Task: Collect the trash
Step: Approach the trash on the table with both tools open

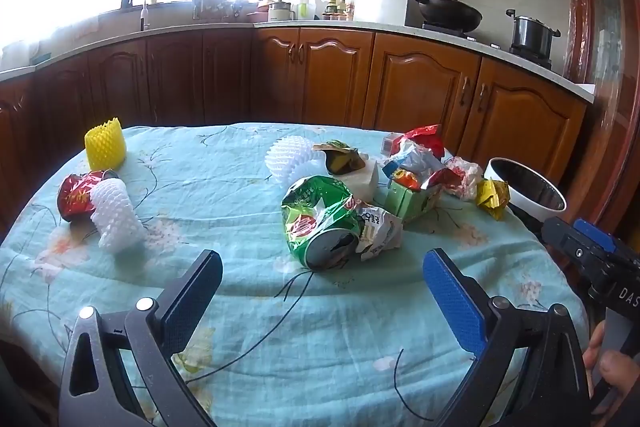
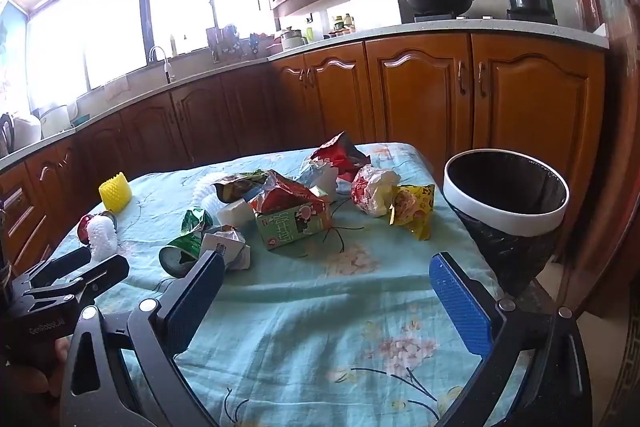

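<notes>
Trash lies on a table with a light blue floral cloth (image 1: 248, 307). A crushed green can (image 1: 320, 223) lies just ahead of my open, empty left gripper (image 1: 322, 295). Beside it are crumpled white paper (image 1: 378, 233), a green carton (image 1: 412, 201), red wrappers (image 1: 420, 143) and a yellow wrapper (image 1: 494, 197). A white-rimmed bin with a black liner (image 2: 508, 203) stands at the table's right edge. My right gripper (image 2: 326, 295) is open and empty, short of the green carton (image 2: 296, 225) and the yellow wrapper (image 2: 414, 211).
At the left are a yellow foam net (image 1: 106, 143), a white foam net (image 1: 116, 215) and a red crushed can (image 1: 76, 197). Another white foam net (image 1: 288, 157) lies mid-table. Wooden kitchen cabinets (image 1: 420, 87) and a counter with a wok stand behind the table.
</notes>
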Demonstrator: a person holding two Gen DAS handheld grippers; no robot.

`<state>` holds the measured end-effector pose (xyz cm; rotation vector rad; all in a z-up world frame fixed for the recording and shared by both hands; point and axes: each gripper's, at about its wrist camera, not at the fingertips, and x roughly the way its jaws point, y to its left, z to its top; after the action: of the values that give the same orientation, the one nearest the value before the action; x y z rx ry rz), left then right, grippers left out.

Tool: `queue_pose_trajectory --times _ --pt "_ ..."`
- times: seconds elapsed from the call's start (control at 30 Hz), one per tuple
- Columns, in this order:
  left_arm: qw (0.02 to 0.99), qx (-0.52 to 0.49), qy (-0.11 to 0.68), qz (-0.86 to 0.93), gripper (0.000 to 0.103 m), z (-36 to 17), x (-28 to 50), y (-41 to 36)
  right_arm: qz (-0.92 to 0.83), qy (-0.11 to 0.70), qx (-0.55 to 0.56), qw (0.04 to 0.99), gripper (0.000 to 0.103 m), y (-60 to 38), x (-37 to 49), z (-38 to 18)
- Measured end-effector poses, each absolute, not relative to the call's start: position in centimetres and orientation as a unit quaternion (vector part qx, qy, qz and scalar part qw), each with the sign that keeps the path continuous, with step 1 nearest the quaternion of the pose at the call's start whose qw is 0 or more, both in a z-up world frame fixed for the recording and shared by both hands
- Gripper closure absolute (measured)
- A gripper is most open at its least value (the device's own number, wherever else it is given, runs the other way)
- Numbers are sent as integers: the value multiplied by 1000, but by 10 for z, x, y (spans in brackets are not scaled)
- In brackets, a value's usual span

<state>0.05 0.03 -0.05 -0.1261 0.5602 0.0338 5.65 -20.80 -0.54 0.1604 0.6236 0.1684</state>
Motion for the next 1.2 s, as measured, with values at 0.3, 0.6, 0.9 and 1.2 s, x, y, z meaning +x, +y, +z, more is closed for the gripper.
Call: queue_pose_trajectory --times 0.3,0.6,0.9,1.2 --pt "959 -62 277 17 3 -2 3 2 87 309 83 943 0 -207 57 -7" --pt "958 -65 277 16 3 -5 3 3 90 311 84 943 0 -206 57 -7" --pt "957 -69 283 16 3 -6 2 4 92 313 86 942 0 -204 56 -8" --pt "949 -87 303 12 3 -9 6 3 94 318 89 939 0 -204 59 -11"
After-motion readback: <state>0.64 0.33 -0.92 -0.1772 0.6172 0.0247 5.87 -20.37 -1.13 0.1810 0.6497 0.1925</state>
